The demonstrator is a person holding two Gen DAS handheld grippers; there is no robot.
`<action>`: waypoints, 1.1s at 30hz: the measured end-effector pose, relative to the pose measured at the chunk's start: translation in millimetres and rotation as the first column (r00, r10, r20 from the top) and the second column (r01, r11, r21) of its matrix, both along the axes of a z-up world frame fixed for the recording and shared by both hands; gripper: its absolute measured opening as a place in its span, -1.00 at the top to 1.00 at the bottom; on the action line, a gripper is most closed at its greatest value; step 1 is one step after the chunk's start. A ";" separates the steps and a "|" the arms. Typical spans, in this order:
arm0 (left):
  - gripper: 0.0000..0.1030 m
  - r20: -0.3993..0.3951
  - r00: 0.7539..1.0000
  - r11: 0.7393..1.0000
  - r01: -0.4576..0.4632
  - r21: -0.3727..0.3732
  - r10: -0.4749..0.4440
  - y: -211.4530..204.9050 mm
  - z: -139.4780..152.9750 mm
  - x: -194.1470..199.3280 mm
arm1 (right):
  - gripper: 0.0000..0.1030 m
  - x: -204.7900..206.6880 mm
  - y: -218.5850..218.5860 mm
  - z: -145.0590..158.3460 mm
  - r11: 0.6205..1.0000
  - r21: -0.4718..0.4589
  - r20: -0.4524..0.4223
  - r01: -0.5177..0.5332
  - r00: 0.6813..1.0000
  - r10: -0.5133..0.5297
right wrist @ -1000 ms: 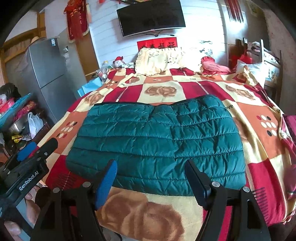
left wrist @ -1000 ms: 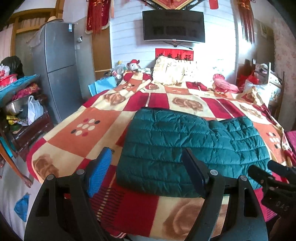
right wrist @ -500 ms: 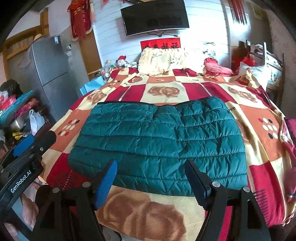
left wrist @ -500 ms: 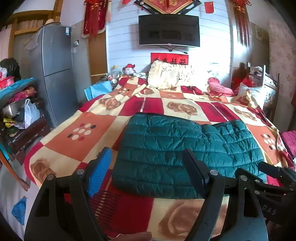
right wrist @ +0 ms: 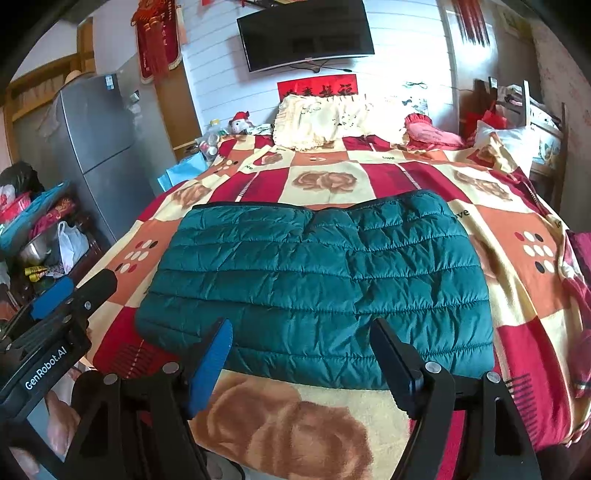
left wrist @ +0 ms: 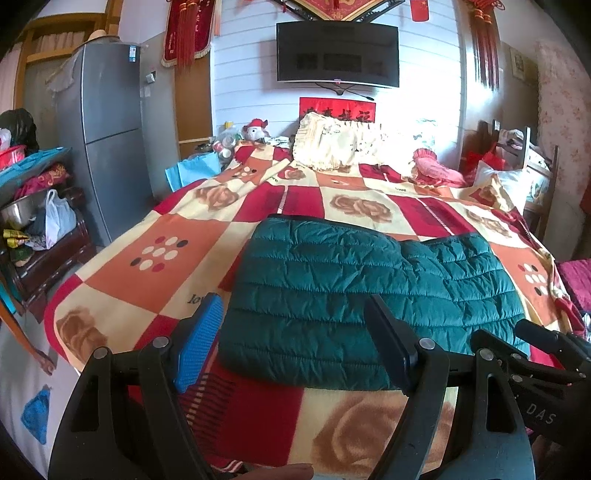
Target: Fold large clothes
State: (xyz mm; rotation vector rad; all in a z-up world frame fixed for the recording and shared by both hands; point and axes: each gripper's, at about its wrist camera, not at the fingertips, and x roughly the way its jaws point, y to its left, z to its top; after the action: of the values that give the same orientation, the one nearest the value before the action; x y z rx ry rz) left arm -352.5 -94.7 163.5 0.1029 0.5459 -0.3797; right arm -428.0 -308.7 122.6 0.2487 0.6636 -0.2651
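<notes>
Both claws, left claw (left wrist: 291, 347) and right claw (right wrist: 303, 362), hang released short of the folded green jacket (right wrist: 314, 284); its slick, puffy fabric could spring open if gripped shallowly.

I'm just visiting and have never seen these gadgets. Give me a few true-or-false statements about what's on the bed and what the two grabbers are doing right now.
1. The green quilted jacket lies folded on the patterned blanket. True.
2. The left gripper is clamped on the jacket. False: its jaws stand open, short of the jacket's near edge.
3. The right gripper is open and holds nothing. True.
4. The television stands on the bed. False: it hangs on the wall above the headboard.
5. A cream pillow sits at the far end of the bed. True.
</notes>
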 end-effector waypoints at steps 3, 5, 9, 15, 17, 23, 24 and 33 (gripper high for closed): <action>-0.54 -0.001 1.000 1.000 0.000 0.000 0.000 -0.2 0.0 0.0 | -0.47 -0.5 -1.3 -1.2 1.000 0.009 -0.005 -0.002 1.000 0.002; -0.54 -0.002 1.000 1.000 0.000 0.000 0.000 0.1 -0.7 0.3 | -0.47 -0.1 -1.6 -2.3 1.000 0.015 -0.008 -0.001 1.000 0.001; -0.54 -0.003 1.000 1.000 0.000 -0.001 0.000 0.3 -1.1 0.1 | -0.47 0.2 -1.3 -2.7 1.000 0.012 -0.007 0.000 1.000 0.000; -0.54 -0.002 1.000 1.000 0.000 0.000 0.000 0.1 -1.9 0.0 | -0.47 0.6 0.0 -3.9 1.000 0.015 -0.012 -0.002 1.000 0.003; -0.54 -0.002 1.000 1.000 0.002 0.002 -0.002 -0.2 -2.4 -0.1 | -0.47 0.9 -0.3 -4.6 1.000 0.019 -0.014 -0.002 1.000 0.002; -0.54 -0.003 1.000 1.000 0.002 0.001 -0.002 0.0 -2.8 -0.3 | -0.47 1.6 0.1 -5.3 1.000 0.021 -0.015 -0.002 1.000 0.003; -0.54 -0.003 1.000 1.000 0.002 0.001 -0.002 -0.1 -2.9 -0.3 | -0.47 1.7 0.1 -5.4 1.000 0.021 -0.015 -0.002 1.000 0.003; -0.54 -0.008 1.000 1.000 0.006 0.003 -0.006 -1.6 -7.3 -1.8 | -0.48 1.8 0.9 -7.8 1.000 0.029 -0.022 -0.001 1.000 0.001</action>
State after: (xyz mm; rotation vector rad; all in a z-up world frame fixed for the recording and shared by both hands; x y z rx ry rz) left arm -354.3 -96.3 156.3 0.1058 0.5544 -0.3853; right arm -426.2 -307.8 114.7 0.2738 0.6893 -0.2575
